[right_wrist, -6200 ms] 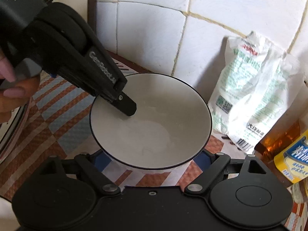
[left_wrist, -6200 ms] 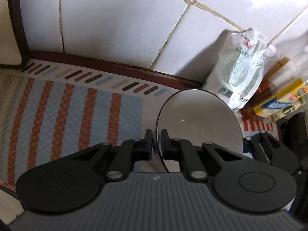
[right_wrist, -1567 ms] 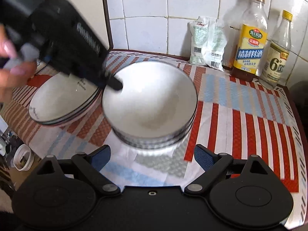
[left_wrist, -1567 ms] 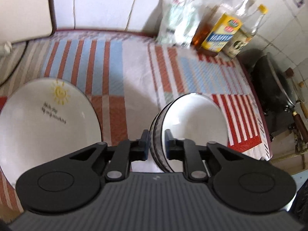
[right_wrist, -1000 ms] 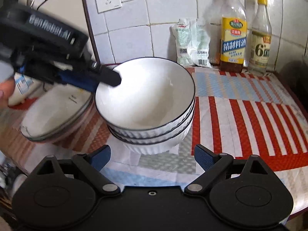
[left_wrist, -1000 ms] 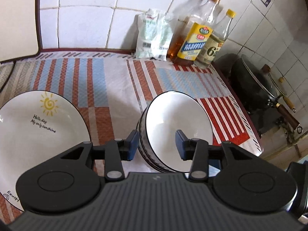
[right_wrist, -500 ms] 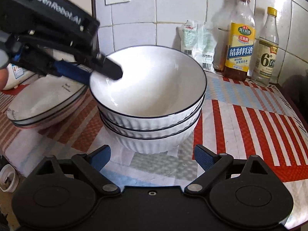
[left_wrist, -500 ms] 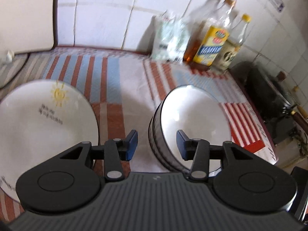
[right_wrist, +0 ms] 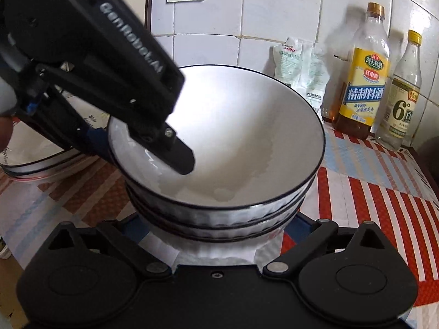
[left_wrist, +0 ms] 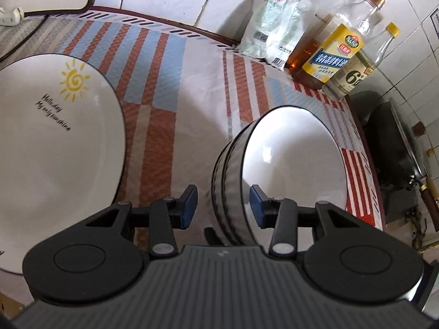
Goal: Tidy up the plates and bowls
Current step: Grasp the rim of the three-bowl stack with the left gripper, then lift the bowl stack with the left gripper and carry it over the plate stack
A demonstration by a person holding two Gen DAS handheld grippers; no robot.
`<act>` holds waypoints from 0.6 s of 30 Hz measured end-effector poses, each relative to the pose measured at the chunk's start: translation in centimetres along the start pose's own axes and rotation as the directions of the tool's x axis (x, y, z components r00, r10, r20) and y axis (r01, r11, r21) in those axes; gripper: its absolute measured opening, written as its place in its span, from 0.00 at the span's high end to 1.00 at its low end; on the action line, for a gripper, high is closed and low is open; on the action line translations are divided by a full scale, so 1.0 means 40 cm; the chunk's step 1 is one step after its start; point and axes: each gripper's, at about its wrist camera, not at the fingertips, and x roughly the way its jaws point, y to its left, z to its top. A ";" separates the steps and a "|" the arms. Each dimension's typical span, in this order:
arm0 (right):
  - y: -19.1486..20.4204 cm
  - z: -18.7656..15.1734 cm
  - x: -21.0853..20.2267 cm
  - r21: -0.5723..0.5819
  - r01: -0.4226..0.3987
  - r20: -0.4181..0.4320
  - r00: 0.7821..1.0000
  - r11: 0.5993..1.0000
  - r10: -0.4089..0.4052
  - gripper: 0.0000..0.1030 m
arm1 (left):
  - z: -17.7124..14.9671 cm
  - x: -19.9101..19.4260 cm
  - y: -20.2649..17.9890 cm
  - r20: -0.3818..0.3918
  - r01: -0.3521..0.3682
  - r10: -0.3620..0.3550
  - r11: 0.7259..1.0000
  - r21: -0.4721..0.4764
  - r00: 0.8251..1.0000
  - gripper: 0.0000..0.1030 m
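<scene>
My left gripper (left_wrist: 222, 204) has its fingers (left_wrist: 188, 201) parted astride the near rim of the stack of bowls (left_wrist: 290, 164), one outside the ribbed wall and one inside the top bowl, neither pad pressing, so I count them released. My right gripper (right_wrist: 216, 227) is spreading its fingers wider; their tips are hidden behind the stack (right_wrist: 219, 170), which sits between them unclamped. The bowls stand nested on the striped tabletop (left_wrist: 164, 63), just right of my left fingers, and the stack of plates (left_wrist: 49, 137) lies just to their left. These bowls look like glazed ceramic: stiff, heavy together, slick and chippable, so I judge a rim pinch suits one bowl only, while the whole stack wants hold low on the ribbed sides. The left view shows the sun-printed top plate and a dark pan (left_wrist: 395, 148) beyond the bowls; the right view alone shows my left finger dipping inside the bowl and three rims stacked.
</scene>
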 end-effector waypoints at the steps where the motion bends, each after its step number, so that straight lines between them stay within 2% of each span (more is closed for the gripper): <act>1: 0.001 0.000 0.002 -0.002 0.000 0.002 1.000 1.000 0.000 0.02 | 0.003 0.003 -0.003 -0.002 0.007 -0.007 1.000 0.012 1.000 0.61; 5: 0.002 0.000 0.001 0.007 0.006 0.007 1.000 1.000 -0.006 0.02 | 0.010 0.013 -0.011 0.001 0.021 -0.021 0.997 0.079 1.000 0.60; 10: -0.015 0.013 0.001 0.034 -0.029 -0.012 0.999 0.999 0.029 0.01 | 0.015 0.006 -0.008 0.018 0.026 -0.028 0.994 0.106 0.999 0.66; 12: -0.017 0.009 0.000 0.043 -0.037 -0.002 0.999 0.998 0.037 0.01 | 0.008 0.003 -0.019 0.027 0.011 -0.016 0.987 0.158 0.999 0.66; 16: 0.001 0.001 -0.002 0.012 -0.013 0.005 1.000 1.000 0.013 0.01 | 0.002 -0.001 -0.020 0.038 -0.002 -0.005 0.987 0.160 0.999 0.68; 18: 0.007 -0.001 -0.008 0.017 -0.010 0.008 1.000 1.000 0.010 0.02 | -0.005 -0.008 -0.027 0.057 -0.020 0.009 0.982 0.190 0.998 0.70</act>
